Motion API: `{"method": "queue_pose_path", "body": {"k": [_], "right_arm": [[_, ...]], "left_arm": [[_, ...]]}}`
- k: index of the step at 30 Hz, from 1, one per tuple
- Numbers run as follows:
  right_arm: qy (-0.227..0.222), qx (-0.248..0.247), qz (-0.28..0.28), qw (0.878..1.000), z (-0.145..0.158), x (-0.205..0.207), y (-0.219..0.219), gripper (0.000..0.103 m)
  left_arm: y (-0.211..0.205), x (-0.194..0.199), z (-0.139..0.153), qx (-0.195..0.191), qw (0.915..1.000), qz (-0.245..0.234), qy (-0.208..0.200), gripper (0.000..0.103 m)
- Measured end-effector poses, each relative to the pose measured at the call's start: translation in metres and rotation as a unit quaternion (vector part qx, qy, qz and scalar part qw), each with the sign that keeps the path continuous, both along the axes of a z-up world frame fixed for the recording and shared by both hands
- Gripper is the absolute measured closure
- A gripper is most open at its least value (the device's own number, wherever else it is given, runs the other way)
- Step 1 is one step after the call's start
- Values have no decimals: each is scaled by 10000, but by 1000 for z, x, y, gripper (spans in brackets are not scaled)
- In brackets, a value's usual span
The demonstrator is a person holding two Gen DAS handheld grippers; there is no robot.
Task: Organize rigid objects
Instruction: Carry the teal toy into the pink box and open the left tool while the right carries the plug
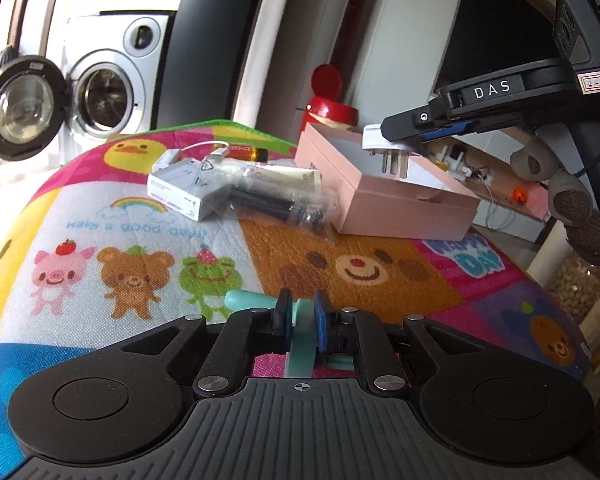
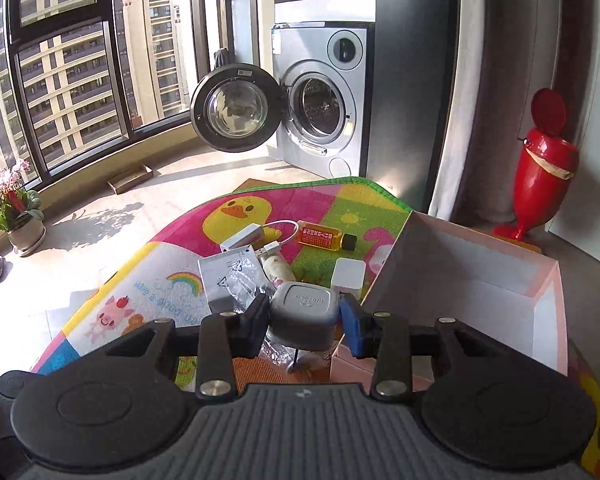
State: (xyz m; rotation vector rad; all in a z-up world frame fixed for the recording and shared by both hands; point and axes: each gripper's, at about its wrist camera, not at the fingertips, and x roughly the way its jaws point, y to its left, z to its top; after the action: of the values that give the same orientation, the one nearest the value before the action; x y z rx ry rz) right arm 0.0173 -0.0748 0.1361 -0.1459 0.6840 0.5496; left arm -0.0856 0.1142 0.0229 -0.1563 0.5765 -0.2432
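Left gripper [image 1: 302, 314] pinches a mint-green handle [image 1: 300, 340] low over the cartoon mat [image 1: 140, 248], short of the pink box [image 1: 404, 200]. Right gripper [image 2: 306, 320] clamps a grey plug adapter [image 2: 304, 312], prongs down, held above that box's near rim.

Both wrist views (low, close) share the mat [image 1: 148, 216].

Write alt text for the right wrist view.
The right gripper holds a grey rounded-square plug adapter beside an open, empty pink cardboard box on a colourful cartoon play mat. Behind lie a white carton, an amber bottle and an open-doored silver washing machine.
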Motion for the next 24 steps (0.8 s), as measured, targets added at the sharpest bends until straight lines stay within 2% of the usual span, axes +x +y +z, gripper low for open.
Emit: {"method": "queue_pose_path", "body": {"k": [4, 7, 14, 18, 22, 24], "right_arm": [[-191, -131, -410, 9989, -8, -39, -51, 65], [-362, -244, -716, 9965, -21, -61, -80, 65], [60, 130, -944, 9954, -57, -72, -111, 65], [162, -39, -914, 9957, -81, -76, -103, 65], [297, -49, -938, 9951, -96, -78, -102, 58], [371, -48, -968, 9946, -102, -74, -101, 58]], "left_arm": [[-29, -6, 7, 364, 9985, -412, 15, 89], [-44, -8, 10, 584, 9969, -508, 115, 89], [-57, -2, -3, 892, 9907, -352, 965, 86], [-62, -3, -4, 959, 9904, -322, 945, 87], [-61, -2, -9, 756, 9934, -363, 777, 87], [-63, -1, -10, 757, 9940, -385, 691, 87]]}}
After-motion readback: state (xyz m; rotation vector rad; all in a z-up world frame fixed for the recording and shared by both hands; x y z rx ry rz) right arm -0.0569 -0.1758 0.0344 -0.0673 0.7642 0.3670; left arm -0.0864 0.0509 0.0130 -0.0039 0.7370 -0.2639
